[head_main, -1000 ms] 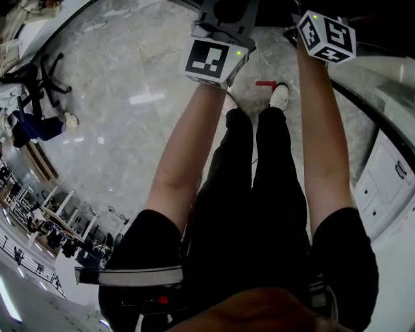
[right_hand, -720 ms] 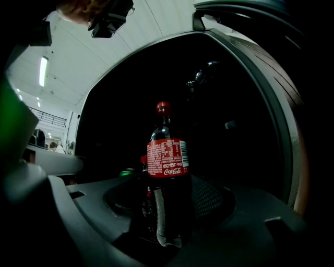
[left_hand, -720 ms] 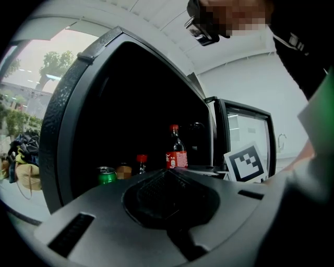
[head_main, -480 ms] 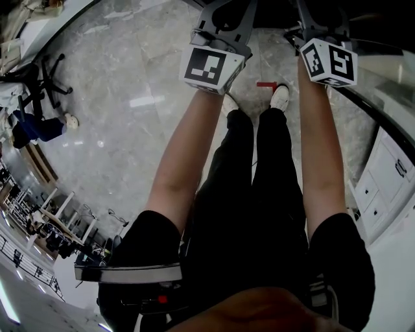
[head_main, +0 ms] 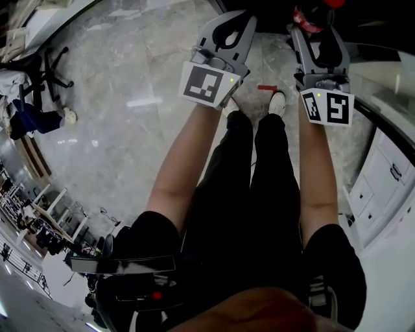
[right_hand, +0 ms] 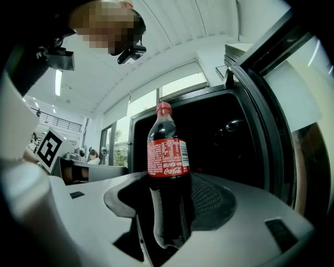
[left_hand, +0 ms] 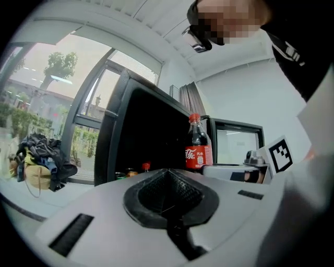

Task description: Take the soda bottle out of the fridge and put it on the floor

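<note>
The soda bottle (right_hand: 168, 172), dark cola with a red label and red cap, stands upright between the jaws of my right gripper (right_hand: 167, 208), which is shut on its lower body. Behind it gapes the dark inside of the open fridge (right_hand: 229, 141). In the head view the right gripper (head_main: 316, 26) is at the top right, with the bottle's red part (head_main: 308, 16) at its tip. My left gripper (left_hand: 168, 174) is shut and holds nothing. From it I see the bottle (left_hand: 198, 145) to the right, in front of the fridge (left_hand: 141, 130). The left gripper (head_main: 228, 26) is level with the right one.
Grey marble floor (head_main: 130, 130) lies below, with a red mark (head_main: 267, 87) by the person's shoes (head_main: 277, 100). An office chair (head_main: 45, 71) stands at the left and white drawers (head_main: 382, 185) at the right. Small cans (left_hand: 146, 167) sit low in the fridge.
Both grippers have slid down in the head view, so more of their bodies shows. The bottle's red part has come into view at the right gripper's tip.
</note>
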Action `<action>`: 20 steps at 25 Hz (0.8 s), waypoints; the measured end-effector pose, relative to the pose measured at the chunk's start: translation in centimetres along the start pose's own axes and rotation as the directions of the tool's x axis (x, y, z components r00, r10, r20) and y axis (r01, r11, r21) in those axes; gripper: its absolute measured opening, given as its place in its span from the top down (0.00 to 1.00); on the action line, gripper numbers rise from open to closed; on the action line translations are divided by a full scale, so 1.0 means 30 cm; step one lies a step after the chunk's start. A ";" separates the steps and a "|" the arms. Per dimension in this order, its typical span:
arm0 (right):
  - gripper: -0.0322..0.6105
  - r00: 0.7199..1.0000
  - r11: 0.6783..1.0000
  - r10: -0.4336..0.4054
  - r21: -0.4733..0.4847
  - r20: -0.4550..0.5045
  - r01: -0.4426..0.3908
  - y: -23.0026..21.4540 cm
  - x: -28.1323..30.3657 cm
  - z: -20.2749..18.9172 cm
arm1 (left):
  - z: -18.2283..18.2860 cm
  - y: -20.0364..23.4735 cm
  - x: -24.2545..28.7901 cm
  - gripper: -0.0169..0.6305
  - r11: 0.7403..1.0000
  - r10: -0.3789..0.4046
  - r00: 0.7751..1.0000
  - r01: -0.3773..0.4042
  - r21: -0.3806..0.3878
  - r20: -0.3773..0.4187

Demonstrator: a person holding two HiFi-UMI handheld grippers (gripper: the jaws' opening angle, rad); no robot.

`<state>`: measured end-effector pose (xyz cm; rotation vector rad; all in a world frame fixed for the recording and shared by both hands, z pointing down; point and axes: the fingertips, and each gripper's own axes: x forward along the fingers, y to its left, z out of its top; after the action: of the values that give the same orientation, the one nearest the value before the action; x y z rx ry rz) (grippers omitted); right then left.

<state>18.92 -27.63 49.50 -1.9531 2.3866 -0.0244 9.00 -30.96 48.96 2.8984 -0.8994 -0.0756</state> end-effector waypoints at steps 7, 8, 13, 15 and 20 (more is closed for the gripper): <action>0.55 0.976 0.975 0.219 0.030 0.006 -0.219 0.173 -0.024 0.031 | 0.021 0.021 -0.168 0.97 0.987 0.159 0.987 -0.159 0.010 -0.006; 0.55 0.967 0.966 0.256 0.039 0.011 -0.257 0.200 -0.023 0.025 | 0.016 0.030 -0.198 0.97 0.981 0.195 0.981 -0.195 0.015 -0.006; 0.55 0.914 0.911 0.404 0.077 0.028 -0.405 0.375 -0.048 -0.040 | -0.040 0.080 -0.398 0.97 0.943 0.332 0.943 -0.332 0.024 -0.003; 0.55 0.892 0.888 0.450 0.083 0.034 -0.451 0.462 -0.036 -0.076 | -0.075 0.125 -0.487 0.97 0.927 0.375 0.927 -0.374 0.027 -0.004; 0.55 0.841 0.836 0.541 0.103 0.005 -0.538 0.661 -0.010 -0.242 | -0.218 0.230 -0.693 0.97 0.885 0.466 0.884 -0.466 0.012 -0.019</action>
<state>-0.84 -23.59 55.80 -1.1776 2.7955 -0.1401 -11.50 -24.27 56.59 2.5916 -1.5635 -0.0007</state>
